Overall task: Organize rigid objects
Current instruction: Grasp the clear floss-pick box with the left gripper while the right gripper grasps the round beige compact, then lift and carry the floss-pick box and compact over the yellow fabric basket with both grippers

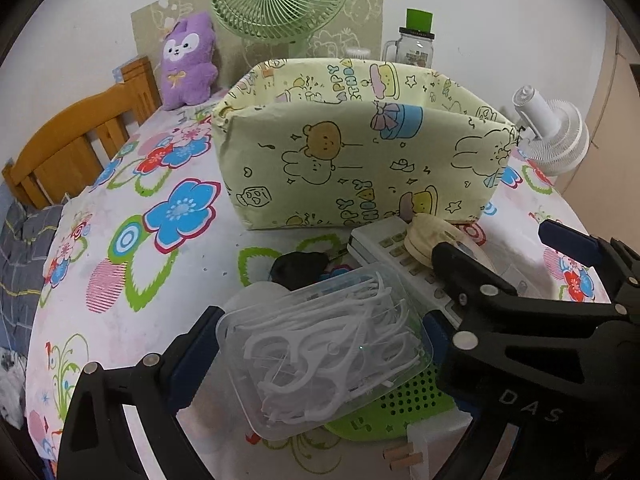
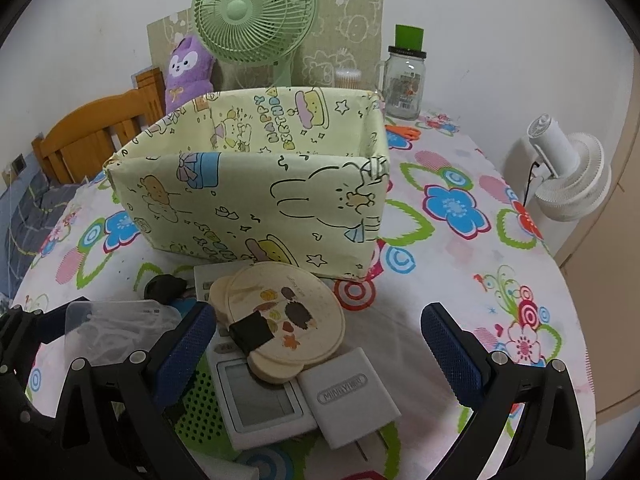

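Tablecloth (image 2: pixel 460 292) with bright flowers covers the round table, leaving plenty of bare room on the right, while the near left is crowded with a pile of small hard things. Behind that pile stands the large open box (image 2: pixel 248 200) wrapped in pale cartoon paper, its mouth facing up, probably the place meant to receive them; its near wall sits just beyond the pile, so anything lifted has to clear that edge. A green fan (image 2: pixel 250 12), a purple plush toy (image 2: pixel 188 68) and a glass jar (image 2: pixel 404 80) line the far side, and a white fan (image 2: pixel 568 176) stands at the far right. In the pile lie a white remote (image 2: pixel 256 400), a round wooden mirror (image 2: pixel 288 316) resting on it, a grey plug (image 2: pixel 352 392) and a green perforated tray (image 1: pixel 408 404). The left gripper (image 1: pixel 320 344) straddles the clear box of floss picks (image 1: pixel 328 344), its jaws spread wide at either side, apparently not yet squeezing. The right gripper (image 2: pixel 316 348) hangs released over the mirror and remote, gripping nothing.
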{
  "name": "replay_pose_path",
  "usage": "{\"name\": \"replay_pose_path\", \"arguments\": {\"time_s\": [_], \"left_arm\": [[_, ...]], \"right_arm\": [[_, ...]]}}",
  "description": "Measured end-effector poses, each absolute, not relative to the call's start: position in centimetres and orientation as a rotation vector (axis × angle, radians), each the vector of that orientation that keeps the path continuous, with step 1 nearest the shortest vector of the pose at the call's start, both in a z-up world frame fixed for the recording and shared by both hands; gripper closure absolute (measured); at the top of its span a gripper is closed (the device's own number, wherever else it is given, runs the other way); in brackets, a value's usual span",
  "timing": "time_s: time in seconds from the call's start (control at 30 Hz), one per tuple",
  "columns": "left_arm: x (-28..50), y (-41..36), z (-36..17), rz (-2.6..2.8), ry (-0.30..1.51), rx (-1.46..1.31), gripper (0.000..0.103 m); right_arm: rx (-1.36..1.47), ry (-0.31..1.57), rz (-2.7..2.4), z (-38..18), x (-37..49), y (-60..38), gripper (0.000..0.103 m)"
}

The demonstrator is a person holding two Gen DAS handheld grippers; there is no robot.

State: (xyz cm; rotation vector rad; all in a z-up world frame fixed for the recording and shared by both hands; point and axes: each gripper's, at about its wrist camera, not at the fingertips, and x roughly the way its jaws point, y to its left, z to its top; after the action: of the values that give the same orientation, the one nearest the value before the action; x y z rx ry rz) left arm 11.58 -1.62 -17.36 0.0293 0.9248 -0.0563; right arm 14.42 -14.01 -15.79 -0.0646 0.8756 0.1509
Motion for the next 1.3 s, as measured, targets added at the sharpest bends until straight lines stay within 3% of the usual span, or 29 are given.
{"name": "replay_pose_path", "arguments": {"time_s": [0.6,0.8,1.3], "left_arm": [[13.4,-1.3,-17.5,-0.068,0.938,0.041,0.004],[13.5,-1.3,-17.6,-0.070,0.937,0.041,0.004],[12.7,-1.6,-17.1,-0.091,0.926,0.035,0.004]], "right_arm": [[0.067,0.966,0.219,-18.0,17.3,-13.7,0.000],[0.107,0.968,0.264,-18.0,17.1,-13.4,0.018],[0.050,0.916,0.210,-16.3,15.7,-13.7,0.018]]}}
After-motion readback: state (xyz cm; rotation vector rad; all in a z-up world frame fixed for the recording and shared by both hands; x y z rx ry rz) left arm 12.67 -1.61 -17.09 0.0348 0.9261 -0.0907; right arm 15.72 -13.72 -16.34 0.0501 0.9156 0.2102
